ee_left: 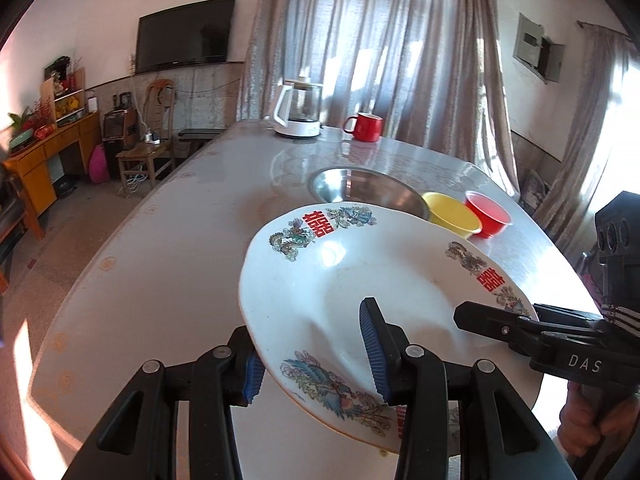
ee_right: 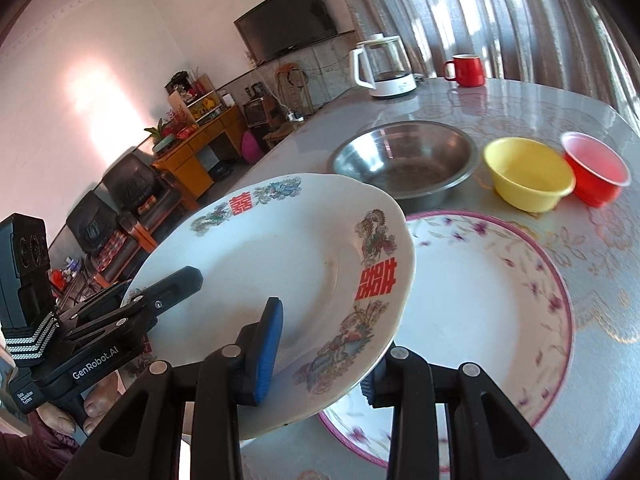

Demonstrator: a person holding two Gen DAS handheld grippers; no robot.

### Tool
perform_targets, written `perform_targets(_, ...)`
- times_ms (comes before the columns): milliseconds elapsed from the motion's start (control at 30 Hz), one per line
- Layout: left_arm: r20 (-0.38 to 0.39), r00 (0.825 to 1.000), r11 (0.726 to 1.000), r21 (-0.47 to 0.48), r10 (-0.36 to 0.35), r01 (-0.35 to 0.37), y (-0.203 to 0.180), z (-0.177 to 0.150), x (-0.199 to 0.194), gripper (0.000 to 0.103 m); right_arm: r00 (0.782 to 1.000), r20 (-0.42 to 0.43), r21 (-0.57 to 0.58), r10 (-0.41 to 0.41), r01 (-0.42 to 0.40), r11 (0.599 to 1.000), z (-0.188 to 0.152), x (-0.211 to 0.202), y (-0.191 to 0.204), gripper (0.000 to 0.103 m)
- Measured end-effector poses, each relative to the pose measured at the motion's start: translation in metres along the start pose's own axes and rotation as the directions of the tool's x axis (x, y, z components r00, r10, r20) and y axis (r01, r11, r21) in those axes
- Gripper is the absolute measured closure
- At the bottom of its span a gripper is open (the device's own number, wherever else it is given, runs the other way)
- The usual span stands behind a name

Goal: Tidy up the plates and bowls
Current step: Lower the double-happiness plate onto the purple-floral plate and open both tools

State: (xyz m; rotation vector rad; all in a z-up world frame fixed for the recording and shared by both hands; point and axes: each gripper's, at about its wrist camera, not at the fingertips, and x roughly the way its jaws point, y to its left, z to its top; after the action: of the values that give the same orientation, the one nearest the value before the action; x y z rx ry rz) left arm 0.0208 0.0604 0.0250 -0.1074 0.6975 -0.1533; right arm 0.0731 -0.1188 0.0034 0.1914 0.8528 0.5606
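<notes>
A white plate with dragon and phoenix prints and red characters [ee_left: 352, 300] is held tilted above the table by both grippers. My left gripper [ee_left: 316, 360] is shut on its near left rim, one pad above and one below. My right gripper [ee_right: 320, 356] is shut on its near right rim; it also shows in the left wrist view [ee_left: 496, 322]. In the right wrist view the plate [ee_right: 280, 264] partly overlaps a larger pink-rimmed floral plate [ee_right: 480, 292] lying flat on the table. Behind stand a steel bowl [ee_right: 404, 160], a yellow bowl [ee_right: 528, 174] and a red bowl [ee_right: 596, 168].
A glass kettle on a white base [ee_right: 386, 66] and a red mug [ee_right: 468, 70] stand at the far end of the table [ee_left: 160, 280]. The table's left edge drops to the floor, with chairs and a sideboard [ee_left: 48, 156] beyond. Curtains hang behind.
</notes>
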Motion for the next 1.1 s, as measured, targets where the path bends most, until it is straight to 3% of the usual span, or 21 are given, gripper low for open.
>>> perform_targets(800,-0.122,0.982,0.983,0.101,-0.142,0.154,-0.073,-0.017,0.022,0.059,0.993,0.005,0.163,-0.118,0.115,0.98,-0.04,-0.045,-0.062,0.07)
perform_targets(1100,-0.157,0.977,0.981,0.111,-0.141,0.159,-0.08,-0.021,0.031,0.059,0.991,-0.009,0.197,-0.134,0.133,0.971,-0.049,-0.043,-0.073,0.07)
